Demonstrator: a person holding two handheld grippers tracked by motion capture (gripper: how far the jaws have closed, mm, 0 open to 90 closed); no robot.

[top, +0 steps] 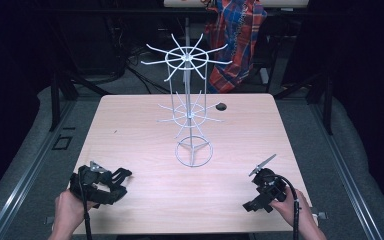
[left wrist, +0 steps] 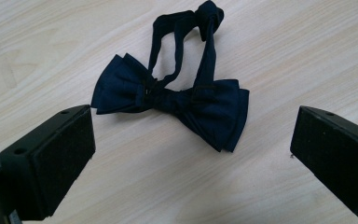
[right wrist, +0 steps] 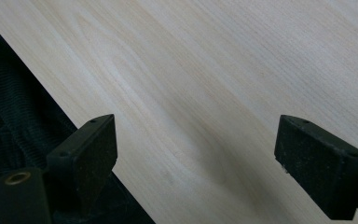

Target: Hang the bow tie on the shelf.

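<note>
left claw [left wrist: 186,154] wide open, hovering just short of the navy bow tie [left wrist: 172,100] lying flat on the surface [top: 145,135] | right claw [right wrist: 196,158] open too, nothing in it | risk imo: jaws snag just the thin strap [left wrist: 205,51], tie dangles or slips | wire rack [top: 192,100] prongs hard to make out, bow tie hard to spot from high view

A dark navy bow tie [left wrist: 172,100] lies on a pale, light-grained wooden table [top: 130,130]. A white wire rack [top: 190,112] stands on that table. Beyond the table's far edge hangs a red, blue and white plaid cloth [top: 235,40]. Both grippers' jaws are black.
</note>
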